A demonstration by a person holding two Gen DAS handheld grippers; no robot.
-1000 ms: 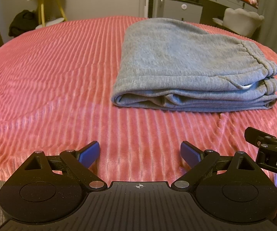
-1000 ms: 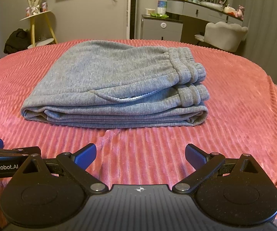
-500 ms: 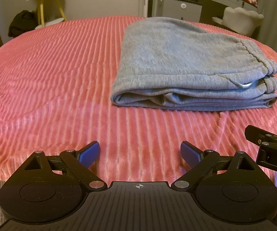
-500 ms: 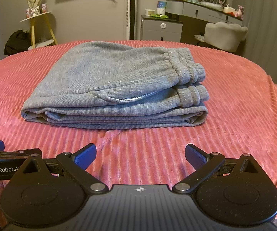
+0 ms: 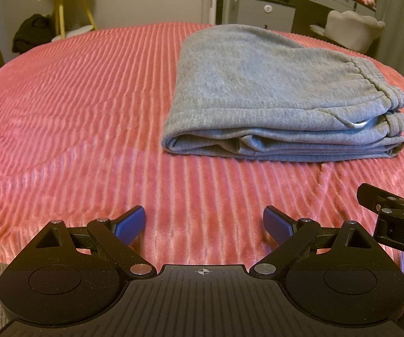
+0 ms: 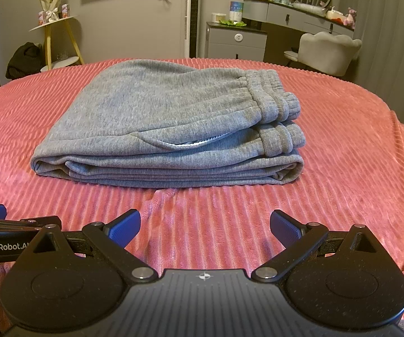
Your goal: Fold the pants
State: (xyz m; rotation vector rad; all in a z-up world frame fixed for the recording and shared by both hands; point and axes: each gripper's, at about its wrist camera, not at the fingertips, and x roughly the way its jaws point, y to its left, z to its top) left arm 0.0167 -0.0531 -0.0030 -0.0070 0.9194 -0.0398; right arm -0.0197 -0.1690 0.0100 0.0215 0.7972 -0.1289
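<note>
Two hand-held grippers with blue finger pads hang low over the near part of a pink ribbed bedspread (image 5: 75,106), side by side and clear of the garment. Between the frames a second ago and now almost nothing has shifted: the bundle keeps its shape and place, and both tools stay where they were, apart from a very slight drift of view.

Left: the left gripper (image 5: 204,223) has its jaws spread wide with nothing between them; only bedspread shows in the gap. In the right wrist view its arm enters from the left edge.

Centre: the grey fleece pants (image 6: 168,123) lie folded into a compact rectangular stack on the bedspread, well ahead of both tools. Several layers show along the near edge, the elastic waistband (image 6: 272,98) sits doubled at the right end, and a pocket opening with a pale lining gapes slightly on the top layer.

Right: the right gripper (image 6: 205,224) is likewise wide apart and empty, touching nothing.

Reading: with the stack square, untouched and unchanged, and both tools withdrawn and unloaded, the folding appears finished. At most a smoothing of the gaping pocket would remain.
</note>
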